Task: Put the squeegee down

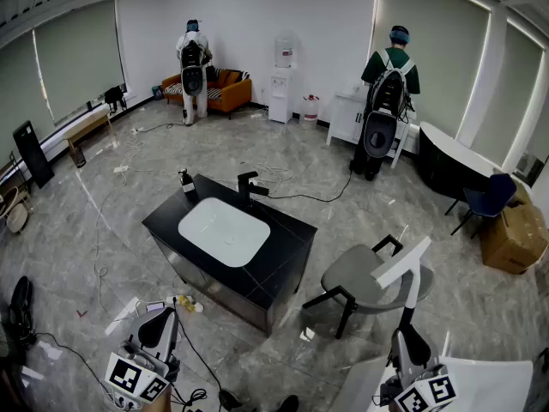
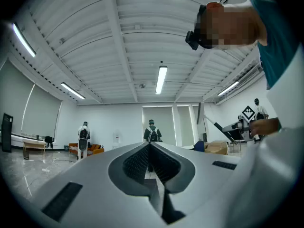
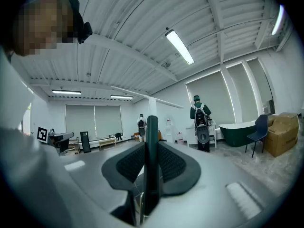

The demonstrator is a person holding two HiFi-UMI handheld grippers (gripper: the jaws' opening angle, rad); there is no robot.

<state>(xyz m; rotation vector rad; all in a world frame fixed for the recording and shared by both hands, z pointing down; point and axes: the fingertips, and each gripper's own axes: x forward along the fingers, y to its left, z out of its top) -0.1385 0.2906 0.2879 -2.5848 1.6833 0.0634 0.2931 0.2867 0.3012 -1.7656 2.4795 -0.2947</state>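
The squeegee has a white blade on top of a dark handle. It stands upright at the lower right of the head view, over the grey chair's edge. My right gripper is shut on its handle. In the right gripper view the dark handle is pinched between the ribbed pads, and the white blade runs across above them. My left gripper is at the lower left, level, with nothing in it. Its jaws meet at the tips in the left gripper view.
A black counter with a white basin, a black faucet and a soap bottle stands ahead. A grey chair is at the right and a white table at the lower right. Two people stand at the far wall. Cables lie on the floor.
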